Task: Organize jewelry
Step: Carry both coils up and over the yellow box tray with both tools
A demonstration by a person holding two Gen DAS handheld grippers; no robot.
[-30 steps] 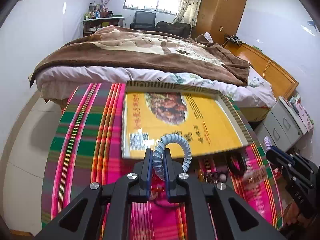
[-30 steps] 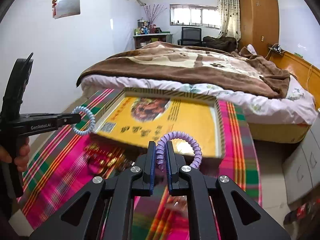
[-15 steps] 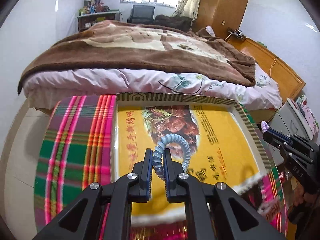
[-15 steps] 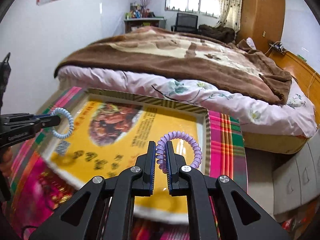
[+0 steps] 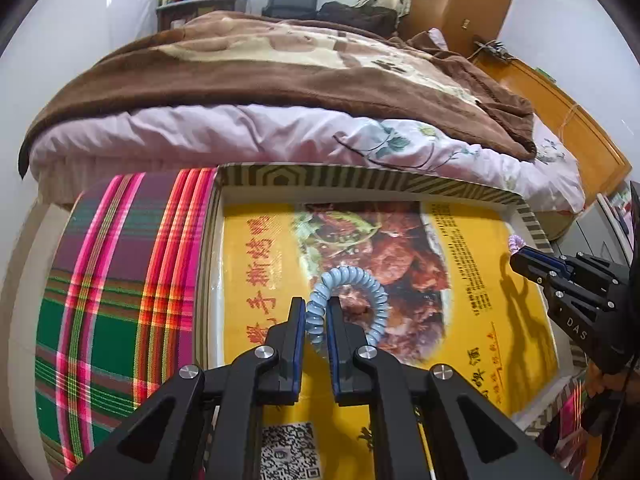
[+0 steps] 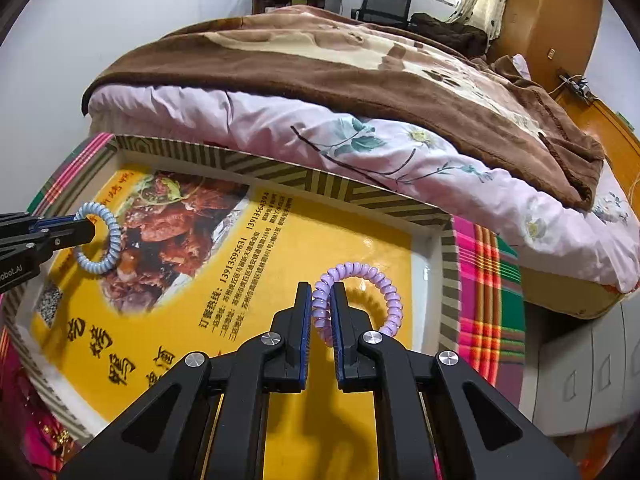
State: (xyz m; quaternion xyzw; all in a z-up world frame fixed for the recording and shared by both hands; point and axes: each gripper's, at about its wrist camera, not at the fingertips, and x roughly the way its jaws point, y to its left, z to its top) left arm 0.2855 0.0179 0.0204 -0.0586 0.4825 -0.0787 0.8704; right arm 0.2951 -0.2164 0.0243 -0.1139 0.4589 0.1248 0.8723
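Observation:
My left gripper (image 5: pixel 316 312) is shut on a light blue spiral bracelet (image 5: pixel 372 292) and holds it over the yellow printed floor of a shallow box (image 5: pixel 256 264) with a striped rim. My right gripper (image 6: pixel 321 300) is shut on a purple spiral bracelet (image 6: pixel 376 276) over the right part of the same box (image 6: pixel 352 248). In the right wrist view the left gripper (image 6: pixel 86 232) and its blue bracelet (image 6: pixel 110 240) show at the left. In the left wrist view the right gripper (image 5: pixel 516 254) shows at the right with a bit of purple bracelet (image 5: pixel 515 243).
The box lies on a plaid cloth (image 5: pixel 112 280) of pink, green and red. A bed (image 5: pixel 280 92) with a brown blanket stands right behind the box. Grey drawers (image 6: pixel 580 368) stand at the right. Small trinkets (image 6: pixel 52 436) lie on the cloth at the near left.
Both grippers have moved forward and lower over the box, each still holding its bracelet. The box now fills more of both views.

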